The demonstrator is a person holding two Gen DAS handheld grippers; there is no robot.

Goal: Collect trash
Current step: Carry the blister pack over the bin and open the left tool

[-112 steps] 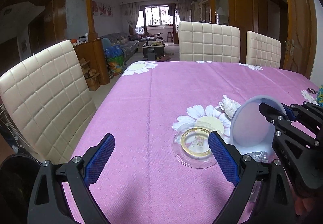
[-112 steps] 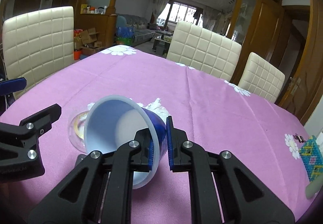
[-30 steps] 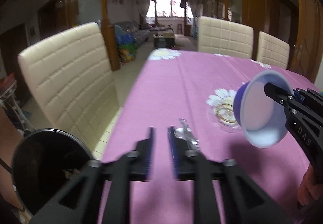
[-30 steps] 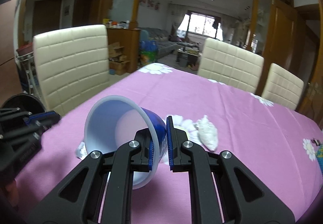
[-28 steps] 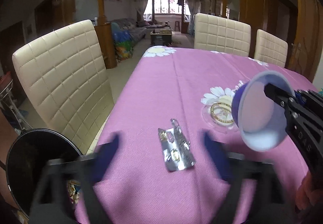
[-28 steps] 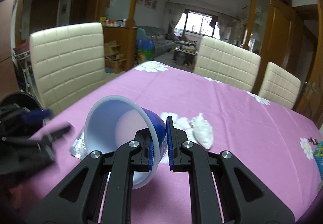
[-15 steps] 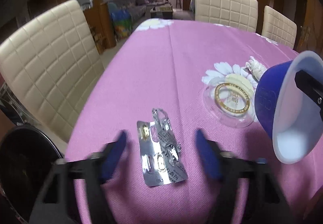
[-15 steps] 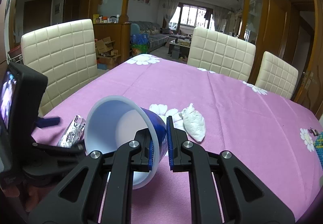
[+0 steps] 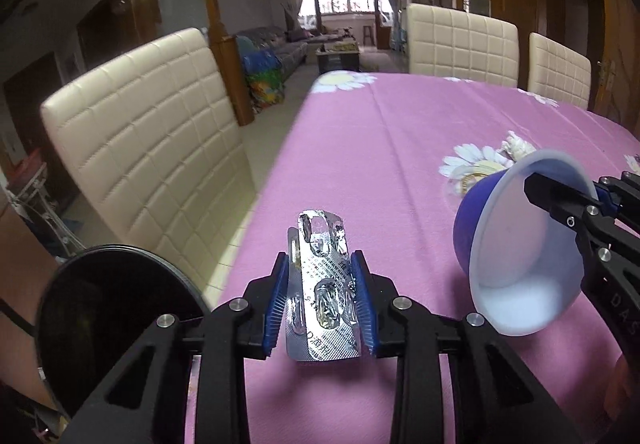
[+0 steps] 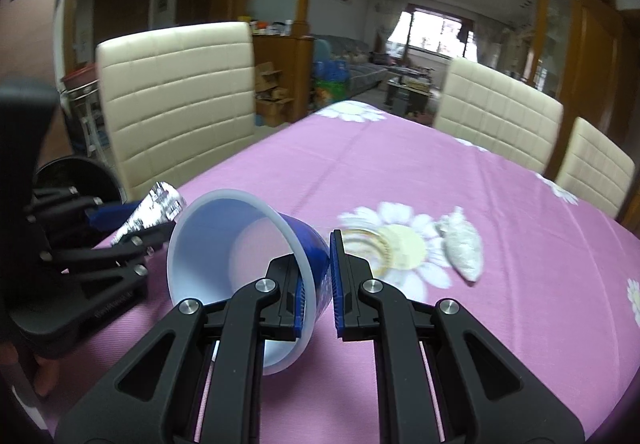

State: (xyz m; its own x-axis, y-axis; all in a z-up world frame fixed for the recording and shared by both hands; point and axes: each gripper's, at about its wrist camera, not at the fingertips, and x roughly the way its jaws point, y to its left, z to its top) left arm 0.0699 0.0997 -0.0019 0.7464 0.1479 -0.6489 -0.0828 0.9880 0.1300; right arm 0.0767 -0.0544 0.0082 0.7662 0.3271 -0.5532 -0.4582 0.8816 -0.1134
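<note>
My left gripper (image 9: 320, 296) is shut on a silver pill blister pack (image 9: 322, 292) and holds it above the pink tablecloth (image 9: 380, 147). The pack also shows in the right wrist view (image 10: 154, 209). My right gripper (image 10: 318, 284) is shut on the wall of a blue cup with a white inside (image 10: 236, 256), held tilted with its mouth toward the left gripper. In the left wrist view the cup (image 9: 520, 256) hangs just right of the pack. A clear round lid (image 10: 370, 244) and a crumpled white tissue (image 10: 462, 246) lie on the table beyond the cup.
A black round bin (image 9: 108, 324) stands off the table's left edge, beside a cream chair (image 9: 148, 147). Two more cream chairs (image 9: 460, 39) stand at the far side. The bin also shows in the right wrist view (image 10: 78, 179).
The left gripper dropped the blister pack on the table about a second ago, then closed on it again and lifted it. The right gripper kept hold of the cup throughout.
</note>
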